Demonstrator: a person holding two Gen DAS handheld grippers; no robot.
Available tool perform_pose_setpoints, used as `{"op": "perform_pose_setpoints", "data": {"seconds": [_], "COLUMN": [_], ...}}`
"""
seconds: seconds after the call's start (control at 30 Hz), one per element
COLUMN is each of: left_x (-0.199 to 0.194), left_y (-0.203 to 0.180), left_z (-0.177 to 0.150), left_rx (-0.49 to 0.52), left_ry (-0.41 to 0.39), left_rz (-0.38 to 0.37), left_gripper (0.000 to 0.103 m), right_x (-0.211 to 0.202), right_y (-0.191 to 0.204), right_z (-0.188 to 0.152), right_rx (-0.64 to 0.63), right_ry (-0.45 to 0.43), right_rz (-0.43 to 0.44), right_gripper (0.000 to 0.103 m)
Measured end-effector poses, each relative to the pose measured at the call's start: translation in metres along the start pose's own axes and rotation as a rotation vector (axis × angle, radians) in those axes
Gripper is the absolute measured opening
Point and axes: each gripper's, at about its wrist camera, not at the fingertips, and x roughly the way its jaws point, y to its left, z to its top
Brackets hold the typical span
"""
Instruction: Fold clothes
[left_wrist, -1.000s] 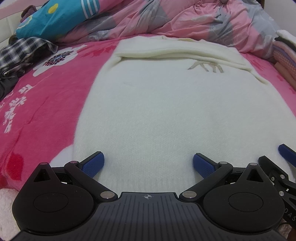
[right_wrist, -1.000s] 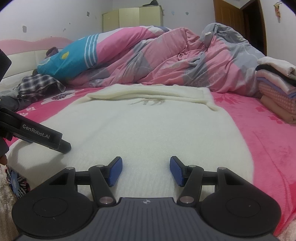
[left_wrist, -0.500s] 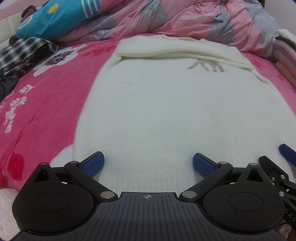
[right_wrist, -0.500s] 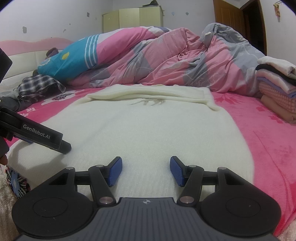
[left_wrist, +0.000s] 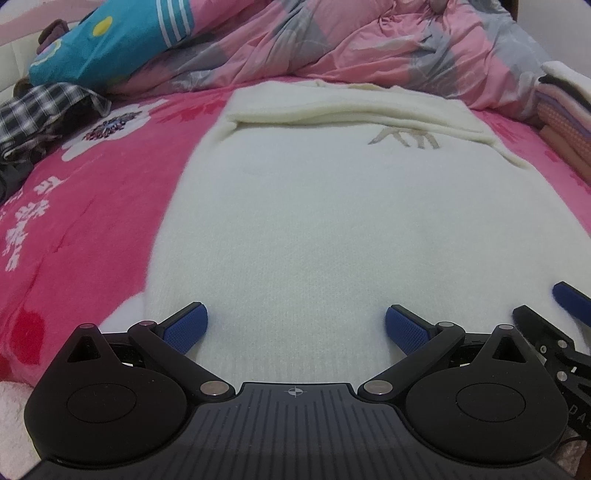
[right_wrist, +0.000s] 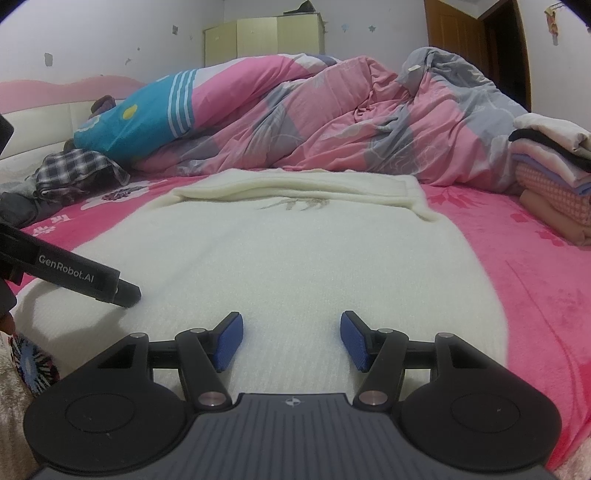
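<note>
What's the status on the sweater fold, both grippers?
Left hand-held gripper open, right hand-held gripper open, both at the near hem. Cream sweater flat on the pink blanket, far end folded over. Nothing in the way.

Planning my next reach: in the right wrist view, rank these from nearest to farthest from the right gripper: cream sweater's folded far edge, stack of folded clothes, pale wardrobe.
1. Right gripper sits over the cream knitted sweater; its folded far edge is nearest, straight ahead.
2. Stack of folded clothes, far right on the pink blanket.
3. Pale wardrobe, at the back wall beyond the quilt.
</note>
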Motion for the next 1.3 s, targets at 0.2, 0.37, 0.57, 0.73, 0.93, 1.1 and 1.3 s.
{"op": "perform_pose_setpoints", "data": {"seconds": [0.2,0.37,0.57,0.73,0.93,1.1,1.3], "left_x": [-0.003,-0.009,-0.015,-0.012,-0.003,-0.002,-0.001], "left_y": [0.001,-0.001,-0.008,-0.008,-0.006,-0.006,-0.006], "left_z": [0.000,-0.001,-0.001,-0.004,-0.009,-0.010,-0.011], "left_rx": [-0.016,-0.008,0.034,0.041,0.038,0.039,0.035], "left_ry": [-0.022,-0.066,-0.133,-0.131,-0.104,-0.099,-0.099], "left_rz": [-0.007,-0.026,-0.036,-0.041,-0.044,-0.043,-0.046], "left_gripper": [0.103,0.103,0.103,0.103,0.103,0.103,0.103], "right_x": [-0.001,0.000,0.000,0.000,0.001,0.000,0.000], "right_y": [-0.001,-0.002,-0.002,-0.002,-0.001,-0.002,-0.002], "right_z": [-0.001,-0.002,-0.002,-0.003,-0.003,-0.002,-0.002], "right_rx": [0.003,0.003,0.001,-0.001,-0.001,-0.002,-0.003], "right_ry": [-0.005,-0.010,-0.012,-0.014,-0.016,-0.015,-0.016], "right_rz": [0.003,0.004,0.004,0.004,0.003,0.005,0.004], "right_gripper": [0.062,0.062,0.062,0.062,0.063,0.063,0.063]}}
